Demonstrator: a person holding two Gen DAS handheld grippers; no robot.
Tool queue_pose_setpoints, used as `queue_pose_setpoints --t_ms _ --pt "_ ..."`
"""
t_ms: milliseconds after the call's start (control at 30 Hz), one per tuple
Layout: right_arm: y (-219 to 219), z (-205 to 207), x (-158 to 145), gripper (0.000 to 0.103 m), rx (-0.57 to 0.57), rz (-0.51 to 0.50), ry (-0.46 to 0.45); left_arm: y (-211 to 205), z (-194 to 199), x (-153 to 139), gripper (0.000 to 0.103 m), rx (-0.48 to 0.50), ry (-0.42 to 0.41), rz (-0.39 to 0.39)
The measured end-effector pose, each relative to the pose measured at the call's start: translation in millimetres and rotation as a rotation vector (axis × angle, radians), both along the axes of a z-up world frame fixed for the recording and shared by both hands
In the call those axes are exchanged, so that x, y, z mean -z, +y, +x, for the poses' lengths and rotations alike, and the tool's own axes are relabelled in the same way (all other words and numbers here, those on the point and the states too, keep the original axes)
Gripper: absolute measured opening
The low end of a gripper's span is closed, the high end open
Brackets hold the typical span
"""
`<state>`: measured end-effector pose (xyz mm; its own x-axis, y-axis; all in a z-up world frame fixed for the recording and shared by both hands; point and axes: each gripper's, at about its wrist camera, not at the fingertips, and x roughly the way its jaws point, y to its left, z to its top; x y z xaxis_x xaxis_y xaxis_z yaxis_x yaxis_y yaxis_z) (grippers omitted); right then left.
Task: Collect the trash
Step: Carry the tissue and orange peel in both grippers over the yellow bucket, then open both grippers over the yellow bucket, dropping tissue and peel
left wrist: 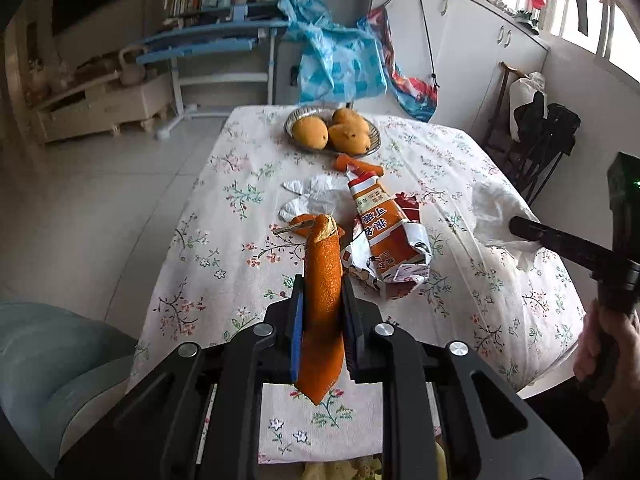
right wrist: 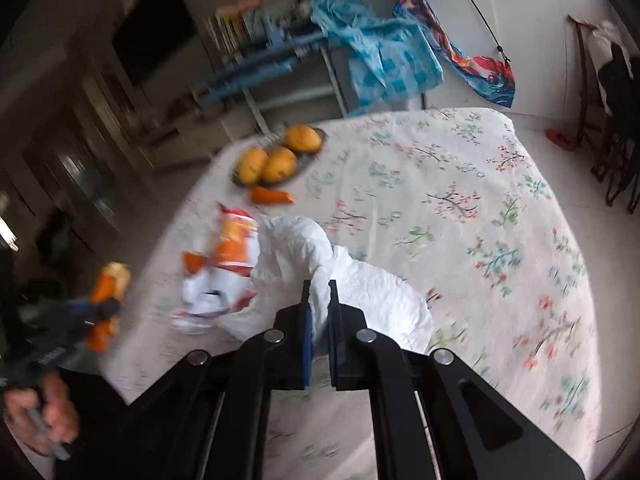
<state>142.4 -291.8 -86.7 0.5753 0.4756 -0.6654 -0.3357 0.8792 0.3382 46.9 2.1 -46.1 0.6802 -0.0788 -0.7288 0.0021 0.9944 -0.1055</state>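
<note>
Left gripper (left wrist: 323, 300) is clamped on an orange peel strip (left wrist: 322, 280); right gripper (right wrist: 319, 304) is clamped on a crumpled white tissue (right wrist: 360, 292), both above the table's near edge (left wrist: 280, 432). At 12 o'clock lies an orange-white wrapper (left wrist: 384, 236), probably torn; open cloth extends to 2 o'clock. Beyond, the metal dish (left wrist: 372, 136) holds three mangoes (left wrist: 310, 133).

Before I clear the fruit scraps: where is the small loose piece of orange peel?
Left wrist view: the peel piece lies on the tablecloth, just this side of the mango dish, touching the wrapper top.
</note>
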Motion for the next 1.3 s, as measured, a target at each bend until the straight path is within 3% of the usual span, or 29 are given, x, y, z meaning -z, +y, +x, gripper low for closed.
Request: queue_pose_setpoints --t_ms 300,533,733,933,1300 --pt "2.4 -43.6 -14.3 0.007 -0.029 0.121 -0.042 -2.6 -23.6 -9.7 0.016 -0.011 -0.056 0.020" --pt "9.9 -67.0 -22.1 0.007 -0.066 0.136 -0.088 -4.4 -37.2 -13.8 0.017 -0.009 -0.080 0.018" --pt "22.9 -86.9 -15.9 0.007 -0.117 0.132 -0.076 -5.5 -47.7 -16.5 0.016 -0.003 -0.097 0.008" --pt "49.2 -111.3 7.4 0.007 -0.213 0.085 0.024 0.9 -57.0 -14.4 0.016 -0.007 -0.086 -0.046" --pt "98.6 -160.9 90.9 0.010 -0.402 -0.114 0.377 4.1 -69.8 -7.3 0.017 -0.010 -0.052 -0.093"
